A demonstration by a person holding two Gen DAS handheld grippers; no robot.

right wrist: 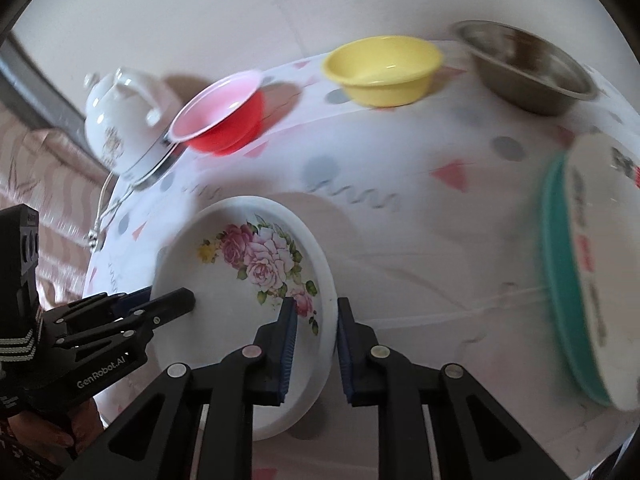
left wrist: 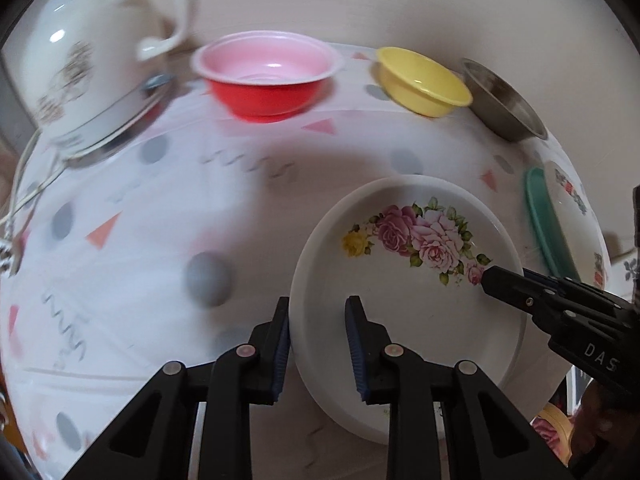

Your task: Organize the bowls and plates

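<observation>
A white plate with pink roses (left wrist: 416,280) (right wrist: 244,280) is held between both grippers above the patterned tablecloth. My left gripper (left wrist: 318,344) straddles its left rim, one finger inside and one outside. My right gripper (right wrist: 316,344) straddles its right rim the same way and shows in the left wrist view (left wrist: 520,292). The left gripper shows in the right wrist view (right wrist: 176,304). A red bowl with pink inside (left wrist: 268,76) (right wrist: 224,116), a yellow bowl (left wrist: 424,80) (right wrist: 382,70) and a steel bowl (left wrist: 504,104) (right wrist: 528,68) stand in a row at the back.
A white teapot (left wrist: 92,60) (right wrist: 120,116) on a metal stand sits at the back left, with a cord trailing off the table. A teal plate (left wrist: 540,220) (right wrist: 560,280) with a white printed plate (left wrist: 576,208) (right wrist: 600,240) on it lies at the right edge.
</observation>
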